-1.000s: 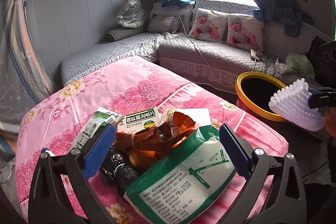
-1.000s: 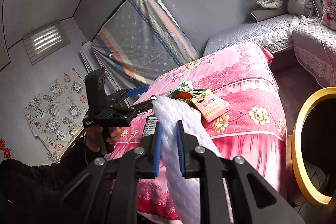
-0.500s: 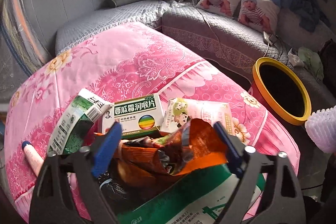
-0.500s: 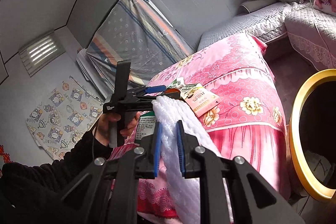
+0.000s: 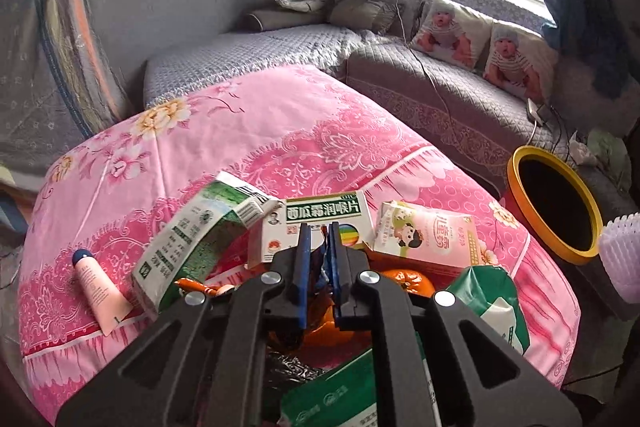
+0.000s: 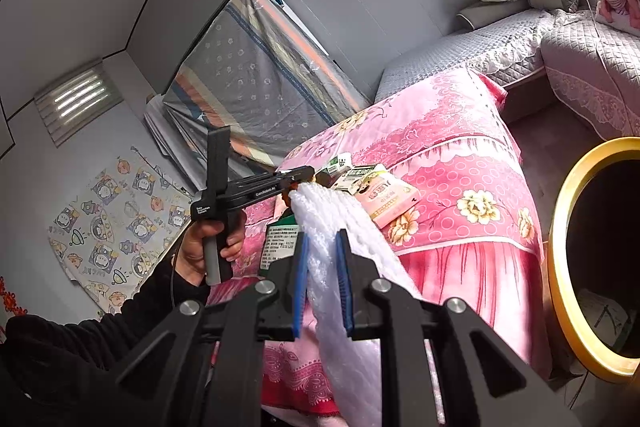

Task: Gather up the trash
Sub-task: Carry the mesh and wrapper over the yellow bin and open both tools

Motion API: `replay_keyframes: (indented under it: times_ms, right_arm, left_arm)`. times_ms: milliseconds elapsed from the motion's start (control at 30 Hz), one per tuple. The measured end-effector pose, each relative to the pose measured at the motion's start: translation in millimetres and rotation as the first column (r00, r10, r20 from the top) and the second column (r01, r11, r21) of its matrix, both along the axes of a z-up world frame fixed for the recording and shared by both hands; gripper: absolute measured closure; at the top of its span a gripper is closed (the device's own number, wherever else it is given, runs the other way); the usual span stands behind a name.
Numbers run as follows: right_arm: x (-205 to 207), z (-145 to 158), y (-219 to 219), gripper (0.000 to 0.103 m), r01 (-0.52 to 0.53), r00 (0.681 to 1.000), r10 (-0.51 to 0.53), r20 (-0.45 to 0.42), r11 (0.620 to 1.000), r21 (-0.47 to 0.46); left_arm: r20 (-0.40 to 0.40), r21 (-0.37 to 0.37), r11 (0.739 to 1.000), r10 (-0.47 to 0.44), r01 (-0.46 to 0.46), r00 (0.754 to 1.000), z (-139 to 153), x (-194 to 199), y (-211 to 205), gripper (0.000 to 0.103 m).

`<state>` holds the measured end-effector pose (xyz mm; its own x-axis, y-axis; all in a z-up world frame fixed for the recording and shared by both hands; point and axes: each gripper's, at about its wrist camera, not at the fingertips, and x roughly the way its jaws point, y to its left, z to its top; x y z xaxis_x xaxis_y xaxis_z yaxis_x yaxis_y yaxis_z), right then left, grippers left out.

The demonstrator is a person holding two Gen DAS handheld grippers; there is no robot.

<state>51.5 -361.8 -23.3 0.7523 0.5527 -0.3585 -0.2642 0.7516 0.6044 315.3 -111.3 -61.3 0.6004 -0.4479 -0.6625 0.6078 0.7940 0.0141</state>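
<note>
Pink floral bedspread (image 5: 248,131) covers the work surface, grey quilted sofa (image 5: 440,95) behind it under a bright window.

Left gripper (image 5: 318,267): jaws clenched on a crumpled orange wrapper (image 5: 328,323), which bunches between the blue pads and spills below them. Wrapper sits at the near edge of the trash pile.

Pile, near edge of spread: green carton (image 5: 196,239), long axis running from near-left to far-right, torn flap end pointing away; white-and-green medicine box (image 5: 320,223) lying flat, long side across the view; pink children's box (image 5: 428,235) just right of it, touching; green pouch (image 5: 492,299) at near right. Pink tube (image 5: 96,291) lies apart to the left, dark cap pointing away.

Right gripper (image 6: 322,283): jaws clamped on white foam netting (image 6: 340,227), long axis running along the fingers, far end pointing at the pile.

Yellow-rimmed bin (image 6: 568,255) stands on the floor beside the bed's right edge, mouth open, floor gap between them. Far half of spread is bare.
</note>
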Motion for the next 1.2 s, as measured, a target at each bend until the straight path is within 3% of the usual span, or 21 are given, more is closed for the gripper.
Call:
replay_keyframes:
  times_ms: [200, 467, 833, 1200]
  right_arm:
    - [4.4, 7.8, 13.6, 0.09, -0.025, 1.0, 0.026, 0.014, 1.0, -0.018]
    - [17.4, 11.3, 31.7, 0.09, -0.063, 0.998, 0.064, 0.021, 0.998, -0.03]
    - [28.6, 23.8, 28.3, 0.09, -0.038, 0.998, 0.04, 0.053, 0.998, -0.044]
    - [26.0, 27.8, -23.3, 0.09, 0.092, 0.991, -0.089, 0.095, 0.995, -0.028]
  left_arm:
    - [0.104, -0.136, 0.985, 0.123, -0.108, 0.987, 45.3, -28.3, 50.3, 0.096]
    - [0.167, -0.217, 0.961, 0.208, -0.17, 0.964, 76.9, -89.1, 78.5, 0.096]
    - [0.195, -0.257, 0.964, 0.121, -0.068, 0.973, 90.5, -131.0, 56.3, 0.096]
    - [0.208, -0.257, 0.966, 0.014, 0.041, 0.978, 90.3, -134.2, -6.5, 0.096]
